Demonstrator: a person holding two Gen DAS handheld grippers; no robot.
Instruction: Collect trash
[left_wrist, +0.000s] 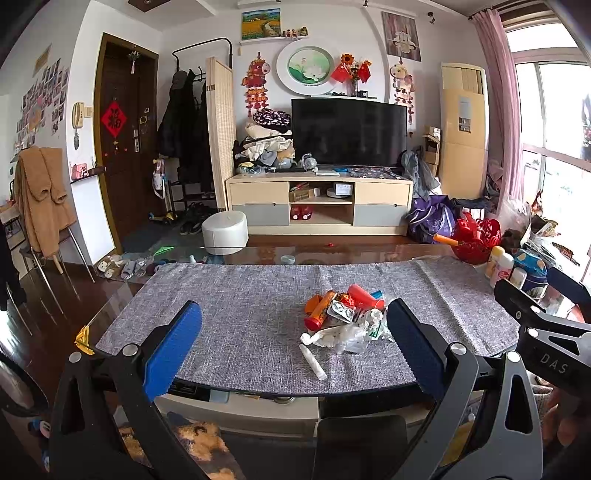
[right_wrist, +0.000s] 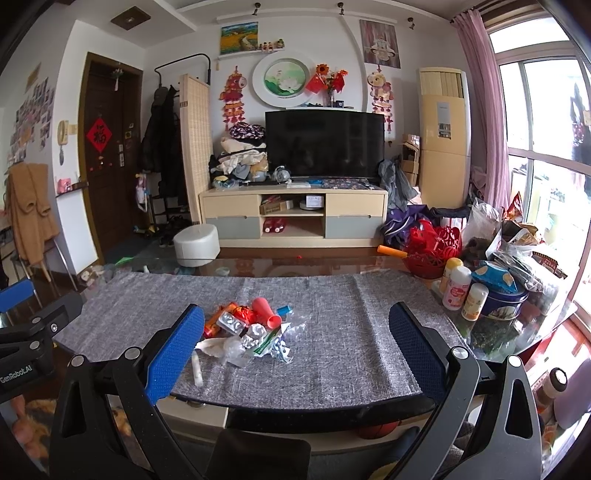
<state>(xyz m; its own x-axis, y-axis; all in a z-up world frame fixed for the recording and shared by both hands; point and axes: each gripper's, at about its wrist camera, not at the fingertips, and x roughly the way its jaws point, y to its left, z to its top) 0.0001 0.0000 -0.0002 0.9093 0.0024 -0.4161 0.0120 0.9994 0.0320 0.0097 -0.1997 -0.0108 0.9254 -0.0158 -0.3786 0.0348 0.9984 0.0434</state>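
Note:
A pile of trash (left_wrist: 343, 317) lies on the grey cloth (left_wrist: 240, 332) of the table: orange and red wrappers, foil blister packs, crumpled white plastic and a small white tube (left_wrist: 313, 362). The same trash pile (right_wrist: 251, 332) shows in the right wrist view, with the white tube (right_wrist: 197, 369) at its near left. My left gripper (left_wrist: 293, 350) hovers open at the table's near edge, the pile just inside its right finger. My right gripper (right_wrist: 295, 350) is open too, the pile near its left finger. Neither holds anything.
A red basket (right_wrist: 432, 251), several bottles (right_wrist: 458, 288) and a blue tin (right_wrist: 506, 299) with bags crowd the table's right end. Beyond the table stand a white stool (left_wrist: 225, 232) and a TV cabinet (left_wrist: 319, 203). A chair with a brown coat (left_wrist: 40, 199) stands at left.

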